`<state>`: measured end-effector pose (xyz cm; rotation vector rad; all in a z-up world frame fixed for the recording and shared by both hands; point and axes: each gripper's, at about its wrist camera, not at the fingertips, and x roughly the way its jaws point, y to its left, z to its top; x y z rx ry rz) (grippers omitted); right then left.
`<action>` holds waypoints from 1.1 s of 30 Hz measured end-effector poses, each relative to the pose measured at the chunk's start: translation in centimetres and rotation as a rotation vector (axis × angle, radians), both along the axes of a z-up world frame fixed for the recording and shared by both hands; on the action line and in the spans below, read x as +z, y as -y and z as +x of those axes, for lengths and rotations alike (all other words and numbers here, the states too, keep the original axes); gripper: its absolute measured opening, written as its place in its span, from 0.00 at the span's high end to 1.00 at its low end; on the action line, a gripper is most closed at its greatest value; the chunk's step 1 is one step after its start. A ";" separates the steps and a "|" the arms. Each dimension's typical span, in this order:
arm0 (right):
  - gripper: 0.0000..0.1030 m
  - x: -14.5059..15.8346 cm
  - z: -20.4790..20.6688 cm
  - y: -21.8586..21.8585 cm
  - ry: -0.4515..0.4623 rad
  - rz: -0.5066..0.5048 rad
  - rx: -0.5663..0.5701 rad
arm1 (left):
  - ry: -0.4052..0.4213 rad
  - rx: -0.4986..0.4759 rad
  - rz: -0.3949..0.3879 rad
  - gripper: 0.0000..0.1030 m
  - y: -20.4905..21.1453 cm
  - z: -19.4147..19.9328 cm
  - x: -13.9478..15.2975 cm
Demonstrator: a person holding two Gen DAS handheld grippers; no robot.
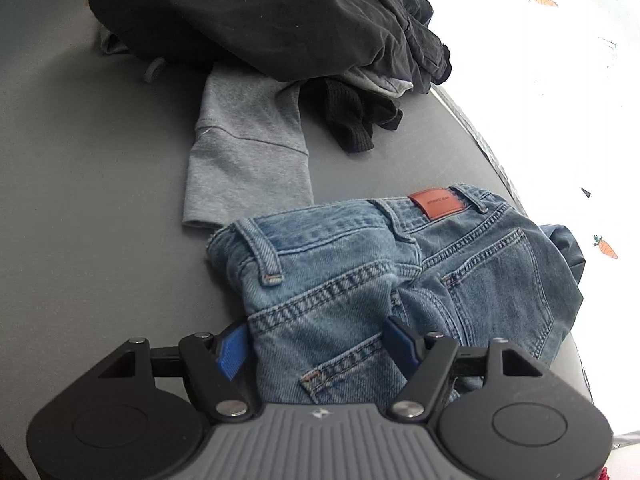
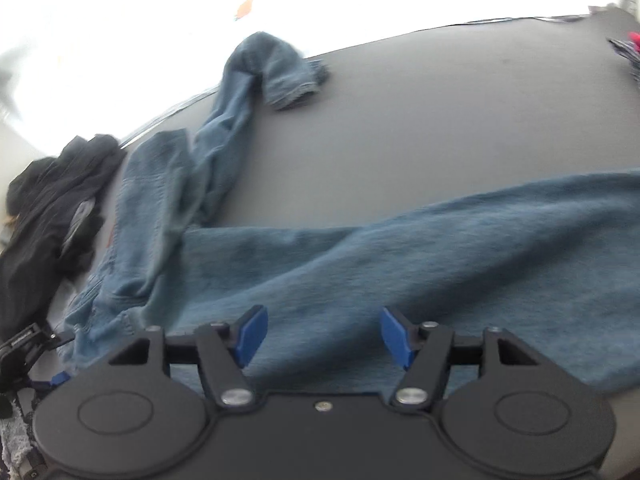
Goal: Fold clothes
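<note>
Blue jeans (image 1: 360, 276) lie on the grey table (image 1: 92, 200), seat side up, with a brown patch (image 1: 436, 204) on the waistband. My left gripper (image 1: 316, 344) is open, its blue pads either side of a bunched fold near a back pocket. In the right wrist view the jeans (image 2: 400, 256) spread across the table (image 2: 400, 120); one leg (image 2: 240, 96) runs away to the far edge and folds over there. My right gripper (image 2: 324, 334) is open just above the near leg.
A grey sweatshirt sleeve (image 1: 244, 152) lies beyond the jeans, under a pile of black clothes (image 1: 260, 12). A black knit piece (image 1: 352, 120) lies beside it. The black pile (image 2: 52, 200) also shows at left in the right wrist view. The table's edge (image 1: 496, 160) runs along the right.
</note>
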<state>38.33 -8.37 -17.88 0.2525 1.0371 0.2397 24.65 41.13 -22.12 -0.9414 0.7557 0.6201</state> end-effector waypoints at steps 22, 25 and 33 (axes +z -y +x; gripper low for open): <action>0.32 -7.3 -5.5 28.8 -0.063 -0.128 -0.797 | -0.297 0.095 0.353 0.53 9.7 -6.6 5.7; 0.31 -8.2 -3.8 29.9 -0.047 -0.164 -0.799 | -0.264 0.063 0.360 0.52 11.6 -5.8 7.0; 0.93 -8.8 -1.8 28.9 0.001 -0.378 -0.735 | -0.239 -0.006 0.372 0.52 16.4 -2.2 8.2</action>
